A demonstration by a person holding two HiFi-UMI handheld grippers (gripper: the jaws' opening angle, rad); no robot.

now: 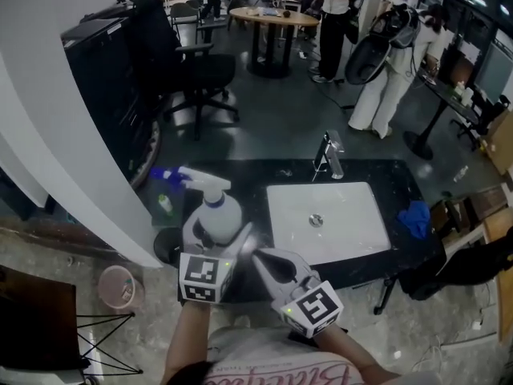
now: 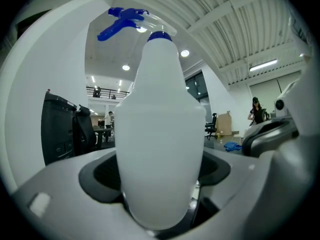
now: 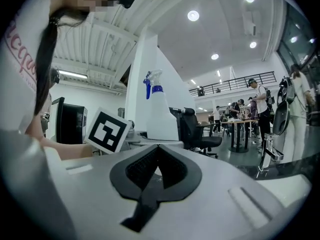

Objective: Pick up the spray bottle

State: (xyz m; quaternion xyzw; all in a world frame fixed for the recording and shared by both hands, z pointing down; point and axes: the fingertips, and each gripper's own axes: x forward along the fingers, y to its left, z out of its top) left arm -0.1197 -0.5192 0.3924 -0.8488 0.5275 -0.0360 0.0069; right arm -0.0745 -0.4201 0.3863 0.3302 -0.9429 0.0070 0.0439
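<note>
Left claw (image 1: 216,234): closed on the spray bottle (image 1: 220,212). In the left gripper view the jaws press both sides of the white body low down, and the bottle (image 2: 159,134) fills the space between them. The blue trigger head (image 2: 123,21) is at the far top, pointing to that view's left.

Bottle position: over the dark bench (image 1: 250,184), just left of the white sink (image 1: 353,229), neck and trigger away from the person. Whether its base touches the bench cannot be told.

Right claw (image 1: 260,258): jaws drawn together, nothing between them. They meet in a closed seam in the right gripper view (image 3: 157,150). It sits just beside the left claw, on its right, at the near edge of the bench in front of the sink. From it the bottle (image 3: 159,115) and the left claw's marker cube (image 3: 109,129) show to the left.

Also on the bench: faucet (image 1: 329,156) behind the sink, blue cloth (image 1: 415,218) at the far right end. A pink bin (image 1: 120,285) stands on the floor at lower left, and an office chair (image 1: 192,69) stands beyond the bench.
</note>
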